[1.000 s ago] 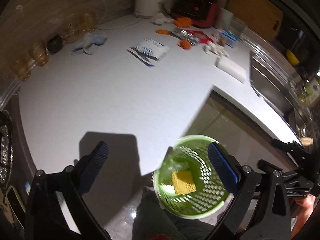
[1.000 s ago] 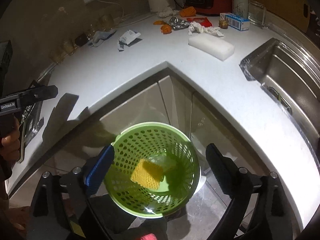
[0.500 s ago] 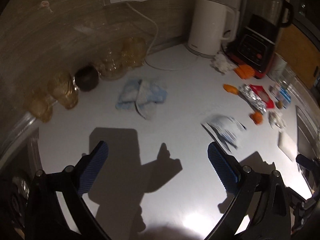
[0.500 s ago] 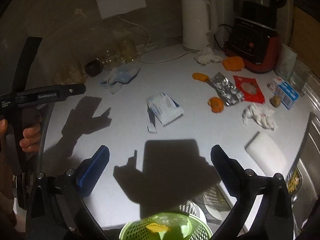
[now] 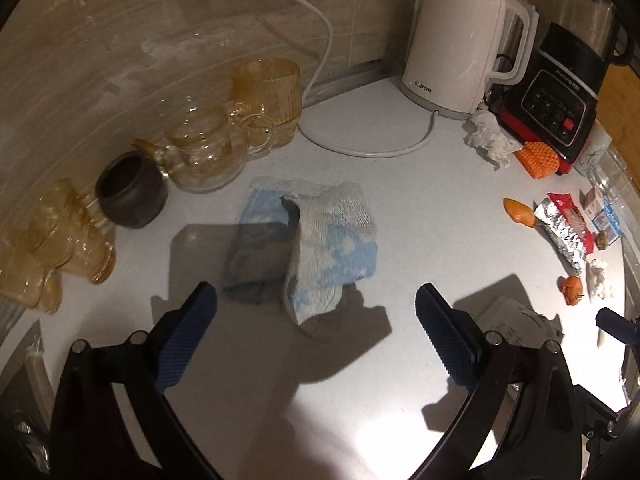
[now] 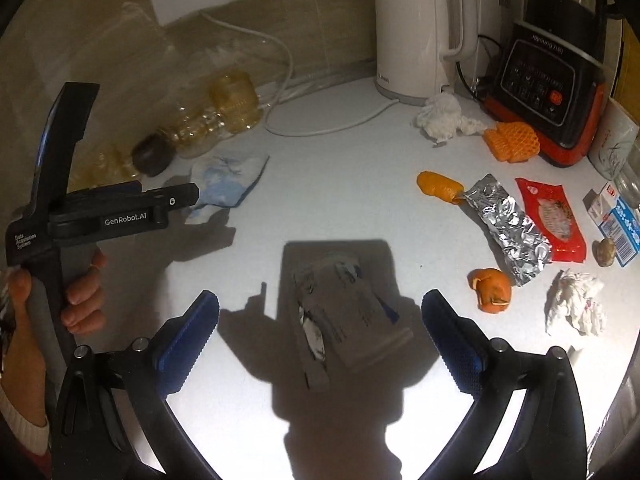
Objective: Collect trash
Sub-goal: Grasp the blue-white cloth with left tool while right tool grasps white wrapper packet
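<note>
My left gripper (image 5: 316,320) is open and empty above the white counter, just short of a crumpled blue-and-white wipe (image 5: 320,236). The wipe also shows in the right wrist view (image 6: 228,180), with the left gripper (image 6: 176,200) beside it. My right gripper (image 6: 320,328) is open and empty, its fingers either side of a flat white packet (image 6: 344,312) lying in shadow. More trash lies to the right: orange peel (image 6: 490,290), a foil wrapper (image 6: 508,228), a red wrapper (image 6: 550,220), crumpled tissues (image 6: 574,306), orange foam net (image 6: 512,140).
Amber glasses and a glass teapot (image 5: 204,152) with a dark pot (image 5: 132,190) stand along the back wall at left. A white kettle (image 5: 456,36) with its cable and a black-red appliance (image 5: 560,88) stand at the back. A small carton (image 6: 618,224) lies at far right.
Both grippers rose from over the green basket below the counter edge and moved in over the counter. The basket has left both views; the wipe and the packet are now close in front.
</note>
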